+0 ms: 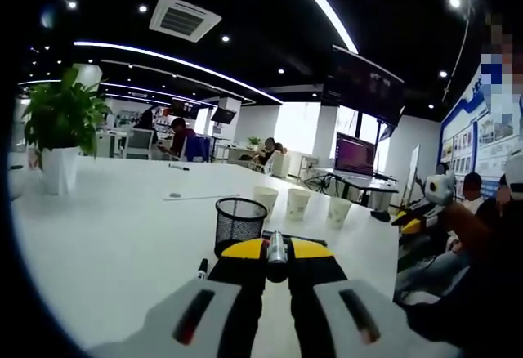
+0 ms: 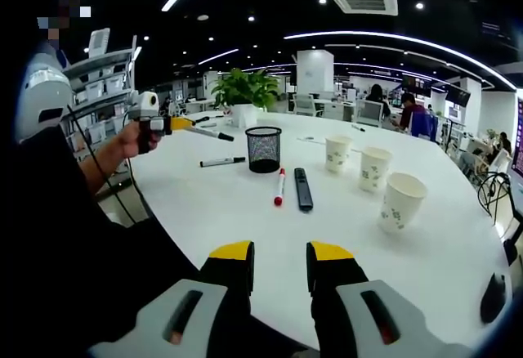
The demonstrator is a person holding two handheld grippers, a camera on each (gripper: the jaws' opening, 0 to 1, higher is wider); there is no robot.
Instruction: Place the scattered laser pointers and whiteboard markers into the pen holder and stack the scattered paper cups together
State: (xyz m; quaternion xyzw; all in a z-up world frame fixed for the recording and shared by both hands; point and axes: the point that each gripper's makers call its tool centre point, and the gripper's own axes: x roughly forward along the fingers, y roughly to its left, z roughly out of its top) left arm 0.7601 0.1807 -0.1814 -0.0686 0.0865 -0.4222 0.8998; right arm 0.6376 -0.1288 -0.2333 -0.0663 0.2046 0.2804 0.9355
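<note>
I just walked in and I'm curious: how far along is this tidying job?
Barely started. The mesh pen holder looks empty, though its inside is hard to see. The left gripper is shut on a slim silver pen-like thing. Left to do: a red-capped marker, a black remote-like pointer and a black marker lie on the table, and three paper cups stand apart, unstacked. The right gripper is open.

In the left gripper view, the left gripper (image 1: 277, 253) hides most of the silver-tipped pen (image 1: 277, 248) clamped in its jaws — colour and kind cannot be told. A black marker (image 1: 202, 269) just beside it shows its tip alone. People at far desks are too small to make out.
</note>
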